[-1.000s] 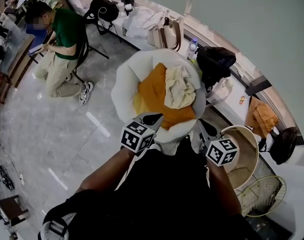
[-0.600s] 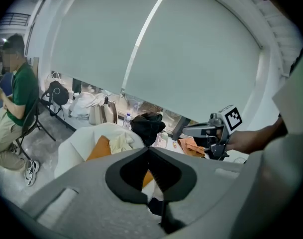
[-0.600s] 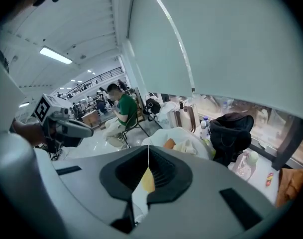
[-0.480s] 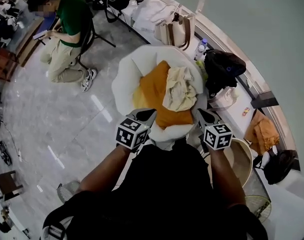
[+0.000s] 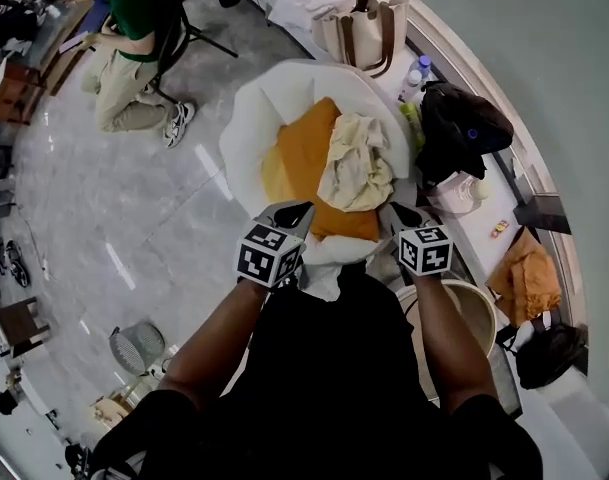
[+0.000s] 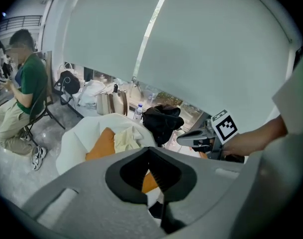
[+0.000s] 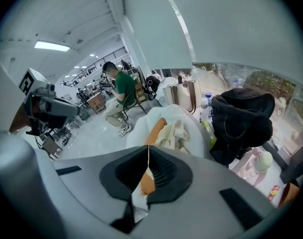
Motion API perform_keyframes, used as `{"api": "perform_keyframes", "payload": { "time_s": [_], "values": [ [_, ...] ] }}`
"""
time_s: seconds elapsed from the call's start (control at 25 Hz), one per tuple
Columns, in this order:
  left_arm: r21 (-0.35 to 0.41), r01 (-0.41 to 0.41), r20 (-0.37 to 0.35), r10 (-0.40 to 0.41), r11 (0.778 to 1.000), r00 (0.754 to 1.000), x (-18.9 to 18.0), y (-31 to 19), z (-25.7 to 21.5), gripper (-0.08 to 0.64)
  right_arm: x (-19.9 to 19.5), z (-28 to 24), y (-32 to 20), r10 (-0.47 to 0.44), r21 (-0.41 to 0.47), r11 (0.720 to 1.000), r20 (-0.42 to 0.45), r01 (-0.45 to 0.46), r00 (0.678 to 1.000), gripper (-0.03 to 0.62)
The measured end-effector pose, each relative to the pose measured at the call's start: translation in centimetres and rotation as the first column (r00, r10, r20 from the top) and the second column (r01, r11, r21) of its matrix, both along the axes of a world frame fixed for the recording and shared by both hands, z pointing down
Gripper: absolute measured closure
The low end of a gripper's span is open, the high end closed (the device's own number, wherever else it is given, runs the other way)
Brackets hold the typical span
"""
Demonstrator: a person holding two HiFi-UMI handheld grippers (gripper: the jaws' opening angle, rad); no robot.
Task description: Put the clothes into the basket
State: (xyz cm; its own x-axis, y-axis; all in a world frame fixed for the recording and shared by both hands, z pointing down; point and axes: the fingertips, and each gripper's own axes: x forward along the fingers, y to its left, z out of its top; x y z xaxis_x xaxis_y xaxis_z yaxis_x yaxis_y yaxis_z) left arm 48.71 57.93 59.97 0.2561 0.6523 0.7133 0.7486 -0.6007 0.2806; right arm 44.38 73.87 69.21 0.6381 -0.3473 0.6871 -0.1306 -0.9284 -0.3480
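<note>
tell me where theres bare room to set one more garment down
Bare white sheet left of the orange garment and along its far edge. Crowded on the right: cream garment, then the black bag.

Open-plan work hall: polished stone floor (image 5: 134, 228), seated person (image 5: 134, 28), bags (image 5: 359, 33) along window ledge (image 5: 452, 53).

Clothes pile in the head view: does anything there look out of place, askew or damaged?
Nothing looks spilled or damaged. The cream garment lies crumpled on top of the orange garment; both are loosely heaped, not folded.
</note>
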Motion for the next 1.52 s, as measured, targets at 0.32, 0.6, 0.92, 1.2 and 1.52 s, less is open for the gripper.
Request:
{"api": "perform_keyframes", "payload": {
  "time_s": [0.32,0.6,0.92,1.2,1.52],
  "values": [
    [0.086,0.069,0.082,-0.076,0.994,0.994,0.3,0.3,4.9,0.559,4.2,11.7,4.2,-0.05,-0.09,0.994,0.157,0.065,0.986,0.575],
    [0.127,0.116,0.172,-0.137,0.985,0.976,0.2,0.0,10.8,0.558,8.1,19.5,4.7,-0.1,-0.121,0.984,0.221,0.129,0.97,0.574],
    [0.154,0.095,0.202,-0.125,0.983,0.971,0.5,-0.4,13.7,0.558,11.0,25.3,5.1,-0.178,-0.172,0.956,0.295,0.236,0.939,0.469],
    [0.169,0.098,0.208,-0.133,0.981,0.969,0.3,-2.1,14.4,0.558,11.9,28.3,3.8,-0.3,-0.225,0.894,0.342,0.388,0.89,0.425],
    [0.164,0.096,0.223,-0.132,0.982,0.966,-0.9,-3.7,14.2,0.558,11.0,27.6,3.9,-0.288,-0.284,0.871,0.366,0.401,0.885,0.497]
  ]
}}
